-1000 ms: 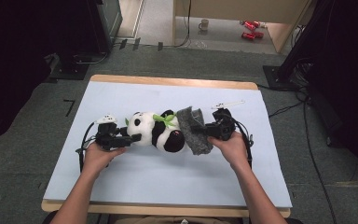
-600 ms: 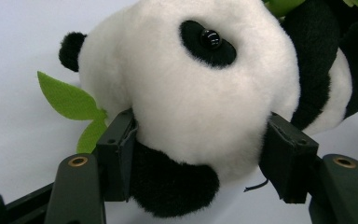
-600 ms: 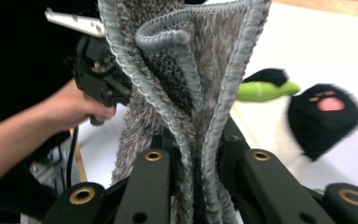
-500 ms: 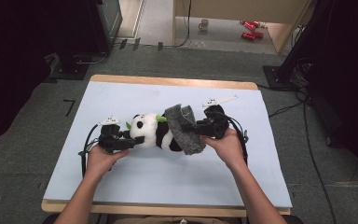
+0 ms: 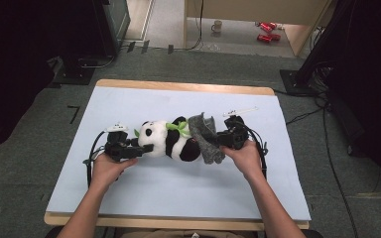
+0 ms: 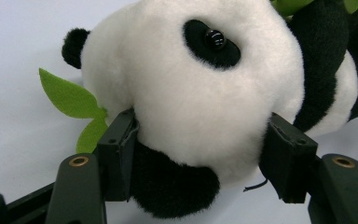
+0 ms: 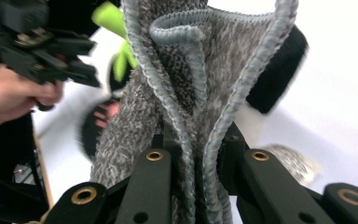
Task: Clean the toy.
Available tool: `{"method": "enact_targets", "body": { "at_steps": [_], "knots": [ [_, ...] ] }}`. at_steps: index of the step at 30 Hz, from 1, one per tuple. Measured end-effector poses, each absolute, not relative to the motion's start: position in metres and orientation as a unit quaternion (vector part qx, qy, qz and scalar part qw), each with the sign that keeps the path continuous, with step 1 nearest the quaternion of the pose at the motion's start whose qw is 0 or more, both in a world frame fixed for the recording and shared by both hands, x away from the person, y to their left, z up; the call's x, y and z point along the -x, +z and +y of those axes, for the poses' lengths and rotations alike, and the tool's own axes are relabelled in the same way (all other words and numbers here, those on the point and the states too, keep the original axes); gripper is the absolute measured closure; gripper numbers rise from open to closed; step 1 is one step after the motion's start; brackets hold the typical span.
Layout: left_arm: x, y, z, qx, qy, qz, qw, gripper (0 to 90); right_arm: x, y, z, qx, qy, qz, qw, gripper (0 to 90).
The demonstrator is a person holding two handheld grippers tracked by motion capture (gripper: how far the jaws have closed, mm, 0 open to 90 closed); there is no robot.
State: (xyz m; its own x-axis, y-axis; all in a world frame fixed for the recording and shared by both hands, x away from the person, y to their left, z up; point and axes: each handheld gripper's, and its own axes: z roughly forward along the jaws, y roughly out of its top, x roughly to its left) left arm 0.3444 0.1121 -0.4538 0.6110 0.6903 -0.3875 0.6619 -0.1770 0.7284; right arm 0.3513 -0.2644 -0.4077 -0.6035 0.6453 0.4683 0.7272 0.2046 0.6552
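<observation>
With your left hand-held gripper (image 5: 138, 148) clamped on the plush panda's (image 5: 171, 142) head mid-tabletop (image 5: 129, 99), keep it steady while your right hand-held gripper (image 5: 224, 139), pinching the grey knit sock (image 5: 206, 136) at the panda's feet, draws it evenly over them.

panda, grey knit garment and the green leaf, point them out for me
panda (image 6: 200, 107), left gripper view, on its white face.
grey knit garment (image 7: 177, 70), right gripper view, on the folded ribbed edge.
green leaf (image 6: 67, 97), left gripper view, on the upper felt blade.
</observation>
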Motion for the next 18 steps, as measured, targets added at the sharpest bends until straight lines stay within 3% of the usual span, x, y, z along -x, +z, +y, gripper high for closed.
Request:
{"method": "enact_targets", "body": {
  "at_steps": [8, 18],
  "knots": [
    [-0.348, -0.453, 0.113, -0.761, 0.013, 0.442, 0.475, 35.6, -0.356, -0.434, -0.269, 0.461, -0.417, -0.783, 0.034, 79.9],
    [-0.353, -0.453, 0.113, -0.745, -0.001, 0.458, 0.486, 36.7, -0.358, -0.442, -0.285, 0.488, -0.398, -0.776, 0.026, 80.0]
  ]
}}
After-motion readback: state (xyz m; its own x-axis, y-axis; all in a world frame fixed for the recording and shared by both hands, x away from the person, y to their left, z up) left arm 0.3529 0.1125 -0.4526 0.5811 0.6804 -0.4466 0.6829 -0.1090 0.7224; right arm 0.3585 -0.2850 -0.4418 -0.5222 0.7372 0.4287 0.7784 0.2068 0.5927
